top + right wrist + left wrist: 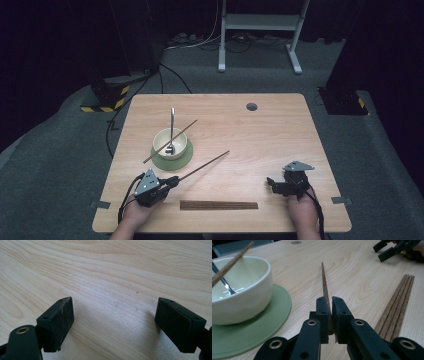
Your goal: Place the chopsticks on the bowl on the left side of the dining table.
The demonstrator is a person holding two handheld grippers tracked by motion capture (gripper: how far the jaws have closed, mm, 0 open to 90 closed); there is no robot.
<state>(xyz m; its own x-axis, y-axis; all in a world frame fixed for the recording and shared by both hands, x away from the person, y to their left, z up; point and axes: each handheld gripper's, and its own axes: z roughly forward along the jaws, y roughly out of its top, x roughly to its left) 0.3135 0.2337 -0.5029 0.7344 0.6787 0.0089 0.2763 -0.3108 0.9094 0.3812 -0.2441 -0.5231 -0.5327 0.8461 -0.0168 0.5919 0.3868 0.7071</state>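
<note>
I have the left gripper [329,300] clamped on one wooden chopstick [202,166], its jaws pressed together on the near end while the stick angles away to the far right above the table [260,135]. It sits near the left front edge, just right of the cream bowl [169,143] on its green saucer [172,160], where a second chopstick [170,141] and a spoon [171,130] rest. The remaining chopsticks [219,205] lie bundled along the near edge. My right gripper [113,320] rests with jaws wide apart, nothing between them.

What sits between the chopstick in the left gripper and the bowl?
Nothing visible on the bare table between them. The left gripper grips the chopstick. At the bowl itself, another chopstick lies across the rim and a spoon stands inside.
</note>
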